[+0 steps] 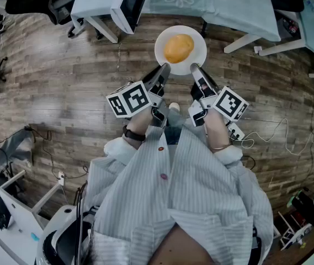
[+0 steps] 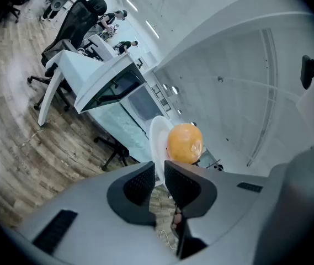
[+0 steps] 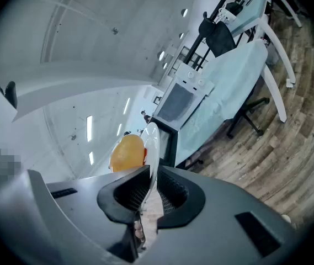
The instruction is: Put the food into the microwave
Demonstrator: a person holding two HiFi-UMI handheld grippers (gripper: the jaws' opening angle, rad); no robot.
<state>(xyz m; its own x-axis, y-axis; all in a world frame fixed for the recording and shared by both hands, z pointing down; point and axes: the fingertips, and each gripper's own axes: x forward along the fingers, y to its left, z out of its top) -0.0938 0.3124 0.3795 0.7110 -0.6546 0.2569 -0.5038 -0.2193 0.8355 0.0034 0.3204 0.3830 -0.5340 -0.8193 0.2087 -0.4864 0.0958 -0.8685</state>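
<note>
A white plate (image 1: 196,56) carrying a round orange piece of food (image 1: 179,47) is held in the air over the wood floor. My left gripper (image 1: 164,69) is shut on the plate's near-left rim and my right gripper (image 1: 194,68) on its near-right rim. In the left gripper view the plate (image 2: 158,142) shows edge-on between the jaws of the left gripper (image 2: 159,176), the food (image 2: 185,142) just beyond. The right gripper view shows the right gripper (image 3: 152,187) clamped on the plate (image 3: 152,143), with the food (image 3: 127,152) to its left. The white microwave (image 1: 124,3) stands ahead to the left, its door side dark.
The microwave rests on a white table (image 1: 93,4) with slanted legs. A second table under a pale cloth (image 1: 223,4) stands ahead to the right. Office chairs (image 2: 74,29) are off to the left, and cables (image 1: 272,134) lie on the floor at the right.
</note>
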